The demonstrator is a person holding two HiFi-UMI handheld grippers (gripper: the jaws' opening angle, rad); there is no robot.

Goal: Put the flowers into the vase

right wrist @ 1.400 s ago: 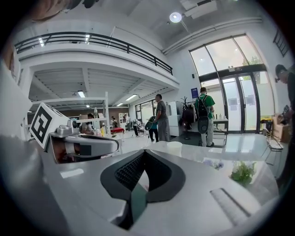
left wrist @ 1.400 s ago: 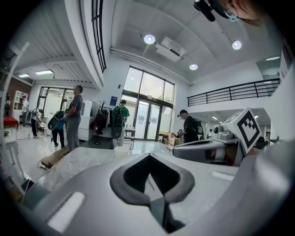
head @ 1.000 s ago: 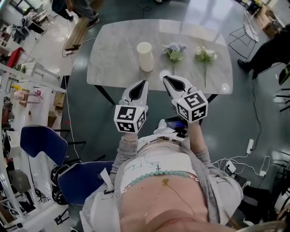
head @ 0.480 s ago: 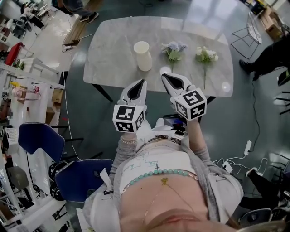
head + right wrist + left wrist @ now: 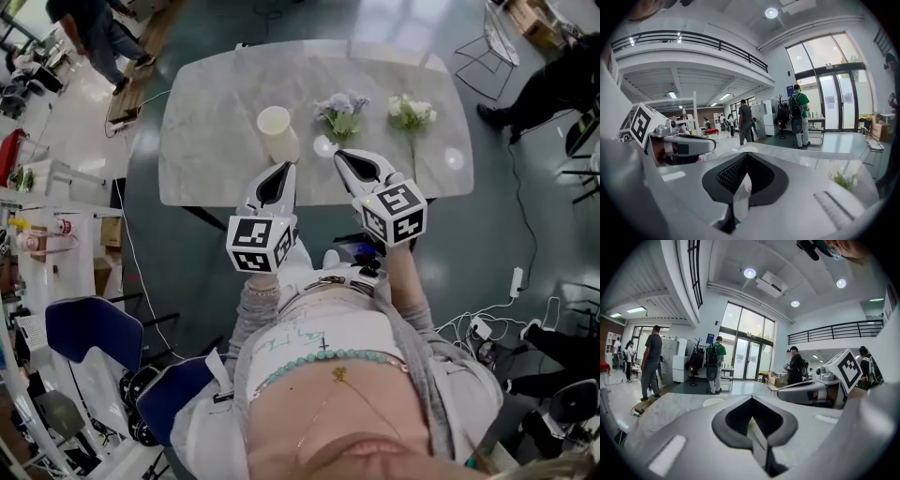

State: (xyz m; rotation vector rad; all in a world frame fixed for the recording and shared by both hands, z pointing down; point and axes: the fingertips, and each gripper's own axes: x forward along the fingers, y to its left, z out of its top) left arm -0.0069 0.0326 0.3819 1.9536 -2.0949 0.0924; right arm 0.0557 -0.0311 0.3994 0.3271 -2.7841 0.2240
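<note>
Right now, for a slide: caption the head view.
Left claw and right claw, shut, by table with vase, blue flowers, white flowers.

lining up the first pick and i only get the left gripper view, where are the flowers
observer: both lie on the table right of the vase, bluish bunch nearer it, white bunch farther
operator: anything in the vase yet
observer: no, it stands upright and looks empty
operator: which gripper is closer to a bunch
observer: the right gripper, its tip close to the bluish bunch
</note>
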